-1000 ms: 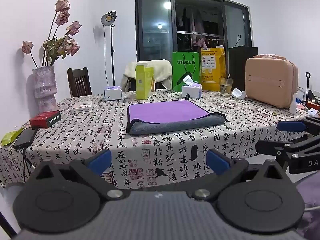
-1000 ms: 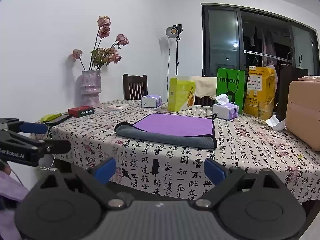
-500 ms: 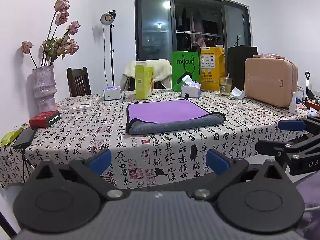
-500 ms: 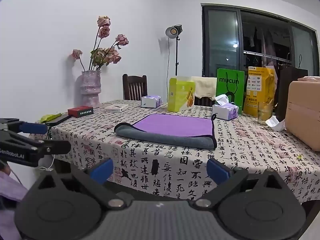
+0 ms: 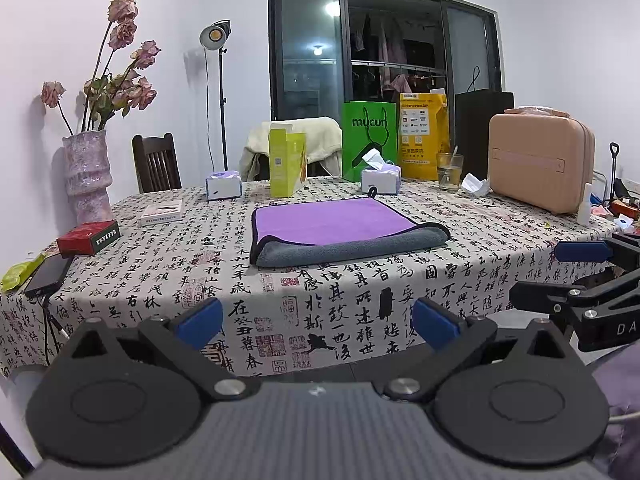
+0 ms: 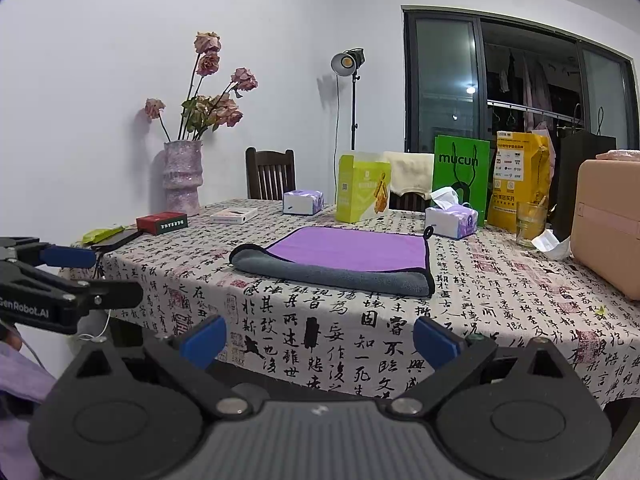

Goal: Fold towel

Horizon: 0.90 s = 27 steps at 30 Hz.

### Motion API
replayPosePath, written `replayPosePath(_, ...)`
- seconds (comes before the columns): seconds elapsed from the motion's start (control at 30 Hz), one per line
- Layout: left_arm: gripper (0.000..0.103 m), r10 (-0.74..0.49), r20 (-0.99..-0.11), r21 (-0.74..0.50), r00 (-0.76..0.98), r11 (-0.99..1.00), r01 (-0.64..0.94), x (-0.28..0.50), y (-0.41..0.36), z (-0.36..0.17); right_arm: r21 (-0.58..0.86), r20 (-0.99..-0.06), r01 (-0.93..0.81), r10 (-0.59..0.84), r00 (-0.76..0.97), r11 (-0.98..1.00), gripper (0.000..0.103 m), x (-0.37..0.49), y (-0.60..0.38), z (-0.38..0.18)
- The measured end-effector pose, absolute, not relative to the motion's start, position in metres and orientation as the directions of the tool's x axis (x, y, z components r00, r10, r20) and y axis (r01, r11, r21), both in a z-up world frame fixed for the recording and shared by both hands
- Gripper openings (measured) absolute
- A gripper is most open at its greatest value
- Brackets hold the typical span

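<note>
A towel [image 5: 340,226], purple on top and grey underneath, lies folded flat in the middle of the table; the grey fold faces me. It also shows in the right wrist view [image 6: 344,258]. My left gripper [image 5: 316,322] is open and empty, held back from the table's front edge, well short of the towel. My right gripper [image 6: 318,340] is open and empty too, off the table's front right. Each gripper shows in the other's view: the right one at the right edge [image 5: 580,280], the left one at the left edge [image 6: 76,280].
The table [image 5: 360,280] has a calligraphy-print cloth. A vase of dried roses [image 5: 86,176], a red box [image 5: 88,236] and a phone [image 5: 48,274] stand left. Tissue boxes [image 5: 380,178], a yellow-green carton [image 5: 286,164], bags, a glass [image 5: 450,172] and a beige case [image 5: 540,162] line the back and right.
Almost nothing has moved. The right wrist view has shifted very slightly; both grippers stay open and away from the towel.
</note>
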<state>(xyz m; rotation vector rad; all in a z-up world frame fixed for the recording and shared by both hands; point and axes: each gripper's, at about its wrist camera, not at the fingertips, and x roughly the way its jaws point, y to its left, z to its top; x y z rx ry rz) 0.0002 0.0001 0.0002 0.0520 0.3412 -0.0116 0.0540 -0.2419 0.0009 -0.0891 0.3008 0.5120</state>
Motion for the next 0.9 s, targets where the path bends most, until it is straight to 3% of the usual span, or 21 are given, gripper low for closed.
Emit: replayPosePath(0.9,0.103,-0.002,-0.337,0.05,0.942,0.999,0.02,0.0002,0.0001,0.0002,-0.006,-0.308,-0.498,0.472,0.826,0.867,0.1,0.0546,-0.2407,-0.002)
